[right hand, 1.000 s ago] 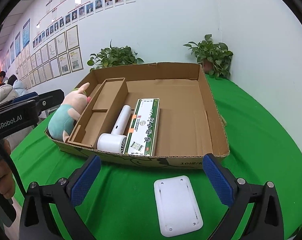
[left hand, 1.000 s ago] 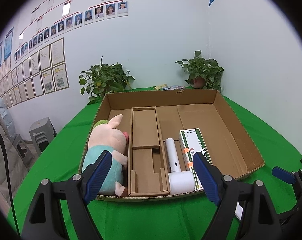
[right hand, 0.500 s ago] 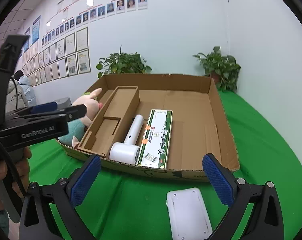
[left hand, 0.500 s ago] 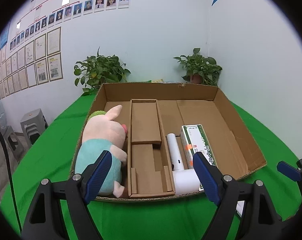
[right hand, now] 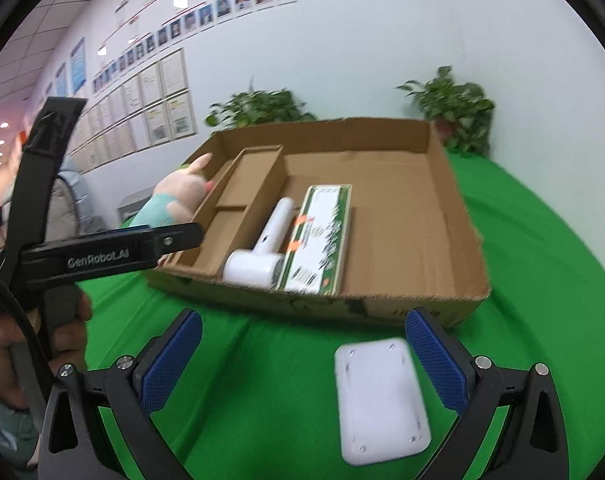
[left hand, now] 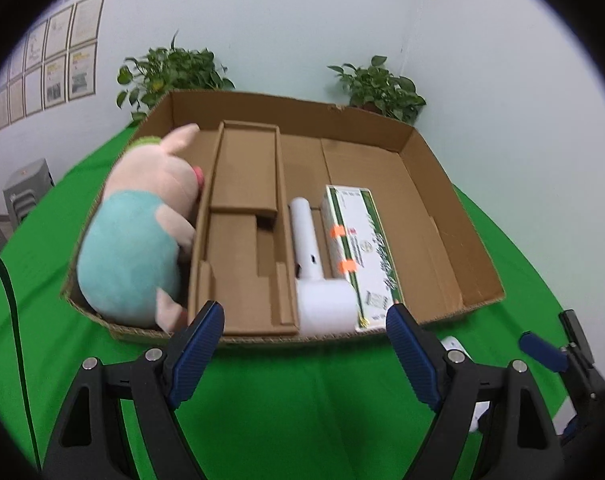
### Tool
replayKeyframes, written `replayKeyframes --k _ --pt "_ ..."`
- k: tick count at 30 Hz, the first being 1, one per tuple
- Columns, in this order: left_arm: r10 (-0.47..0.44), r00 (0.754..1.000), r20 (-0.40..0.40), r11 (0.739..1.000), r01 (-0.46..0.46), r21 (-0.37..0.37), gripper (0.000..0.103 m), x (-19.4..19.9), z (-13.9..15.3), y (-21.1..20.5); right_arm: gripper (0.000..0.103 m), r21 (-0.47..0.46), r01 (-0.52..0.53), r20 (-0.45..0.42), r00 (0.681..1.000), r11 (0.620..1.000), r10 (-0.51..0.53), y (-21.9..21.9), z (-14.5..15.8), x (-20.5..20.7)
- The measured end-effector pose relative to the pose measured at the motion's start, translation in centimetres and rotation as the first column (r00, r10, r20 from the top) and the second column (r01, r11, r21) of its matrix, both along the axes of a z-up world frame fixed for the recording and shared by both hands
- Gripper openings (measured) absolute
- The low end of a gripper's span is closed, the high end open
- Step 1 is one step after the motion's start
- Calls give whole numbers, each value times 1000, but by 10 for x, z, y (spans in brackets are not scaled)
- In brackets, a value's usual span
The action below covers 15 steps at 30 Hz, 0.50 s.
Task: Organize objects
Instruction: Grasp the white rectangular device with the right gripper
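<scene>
A shallow cardboard box (left hand: 442, 184) (right hand: 454, 216) lies on the green tablecloth. Inside it sit a plush pig (left hand: 142, 232) (right hand: 174, 196) in the left bay, a white hair dryer (left hand: 314, 272) (right hand: 266, 248) and a green-and-white carton (left hand: 358, 248) (right hand: 322, 236) side by side. A flat white plastic slab (right hand: 378, 396) lies on the cloth outside the box, between the fingers of my right gripper (right hand: 302, 360), which is open and holds nothing. My left gripper (left hand: 306, 344) stands open just before the box's near wall, empty. Only a corner of the slab (left hand: 454, 346) shows in the left wrist view.
Two potted plants (left hand: 174, 72) (left hand: 378, 88) stand behind the box against the pale wall. Framed papers hang on the left wall (right hand: 158, 108). A hand (right hand: 66, 320) holds the left gripper's grip at the left of the right wrist view. Grey stools (left hand: 26, 188) stand beyond the table.
The left gripper has sunk and tipped downward, closer to the box's near wall. The right wrist view shifted slightly; the white slab stays between its open fingers.
</scene>
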<state>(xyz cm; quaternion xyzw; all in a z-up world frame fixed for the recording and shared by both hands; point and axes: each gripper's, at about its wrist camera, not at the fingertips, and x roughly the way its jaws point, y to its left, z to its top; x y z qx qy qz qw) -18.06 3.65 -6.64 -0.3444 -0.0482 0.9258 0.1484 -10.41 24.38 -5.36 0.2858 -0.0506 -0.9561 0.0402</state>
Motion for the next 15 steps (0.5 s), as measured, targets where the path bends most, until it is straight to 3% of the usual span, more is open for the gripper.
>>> replayKeyframes --k 9,15 --pt "-33 995 90 999 34 -7 83 18 -26 9 102 -62 -18 90 996 998 24 21 -40 27" --pt "-94 978 185 993 78 91 82 15 -41 14 102 -42 6 164 987 999 1 41 -62 34"
